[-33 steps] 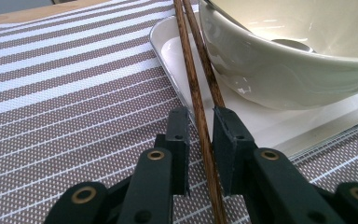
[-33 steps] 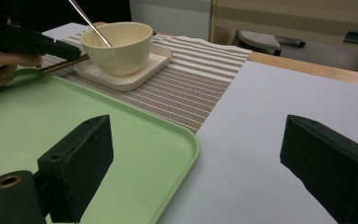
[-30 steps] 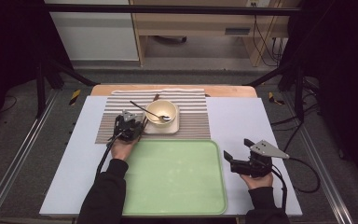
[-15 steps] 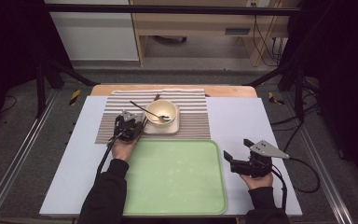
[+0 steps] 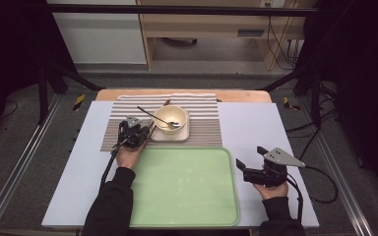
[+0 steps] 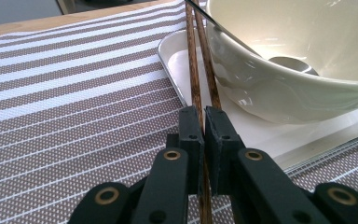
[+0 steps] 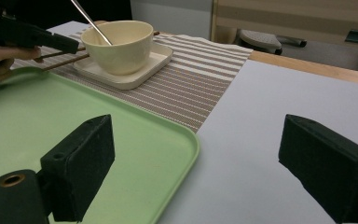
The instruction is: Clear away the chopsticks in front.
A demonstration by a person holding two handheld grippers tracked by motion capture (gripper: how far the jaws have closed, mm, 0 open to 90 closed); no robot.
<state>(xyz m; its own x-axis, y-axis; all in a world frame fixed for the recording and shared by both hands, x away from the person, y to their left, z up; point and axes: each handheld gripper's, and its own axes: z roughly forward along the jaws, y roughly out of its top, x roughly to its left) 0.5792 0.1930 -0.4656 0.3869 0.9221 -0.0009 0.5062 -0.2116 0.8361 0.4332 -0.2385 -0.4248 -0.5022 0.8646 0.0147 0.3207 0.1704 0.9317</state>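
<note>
Hiding most of the chopsticks in the high view, the left gripper is sitting on the striped placemat just left of the square saucer. The left gripper view is showing what the high one is not: the two brown chopsticks are lying side by side along the saucer's edge beside the cream bowl, and the left gripper's jaws, having just been closing, are pinching both sticks, whose near ends are running out of sight under the jaws. The spoon is leaning in the bowl, its handle tip cut off in the right gripper view. The right gripper is resting at the right edge of the green tray, jaws standing wide apart with nothing between them; its own view is showing the tray's rounded corner lying under them. A white board is covering the wooden table, and dark frames, cables and a pale cabinet are standing behind
</note>
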